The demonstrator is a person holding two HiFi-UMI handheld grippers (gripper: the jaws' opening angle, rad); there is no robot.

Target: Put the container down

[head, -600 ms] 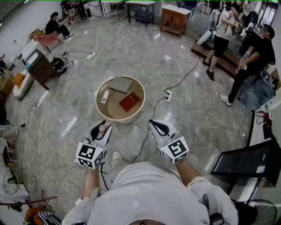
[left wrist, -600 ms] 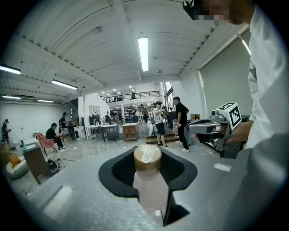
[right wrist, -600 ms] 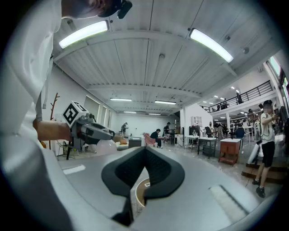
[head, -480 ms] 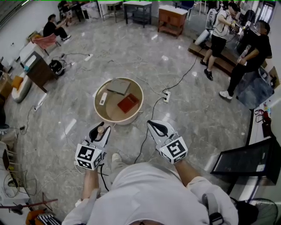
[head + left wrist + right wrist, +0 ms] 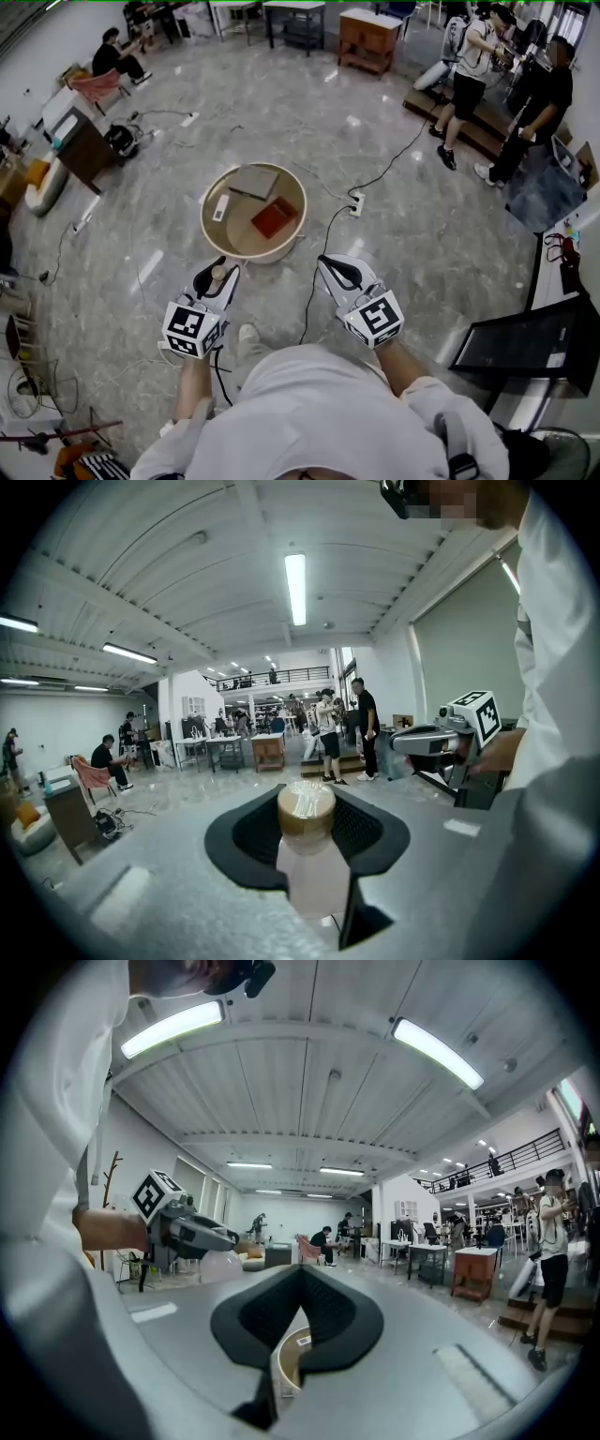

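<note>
**A:** Grippers, count and state?

**B:** Two. Left gripper [image 5: 217, 274]: jaws partway closed, clamped on the one container [image 5: 314, 878], which has a pale body with a tan cap uppermost. Right gripper [image 5: 336, 267]: jaw tips together, nothing held.

**A:** Container position?

**B:** In the air over the floor, just short of the round table [image 5: 253, 255].

**A:** Table load?

**B:** Three things lying flat: one grey slab [image 5: 256, 181], one red box [image 5: 276, 217], one white remote [image 5: 220, 207].

Round wooden table [image 5: 251, 255] bearing red book [image 5: 277, 217], grey board [image 5: 255, 181], perhaps a remote [image 5: 220, 208], power strip [image 5: 357, 202] nearby
</note>
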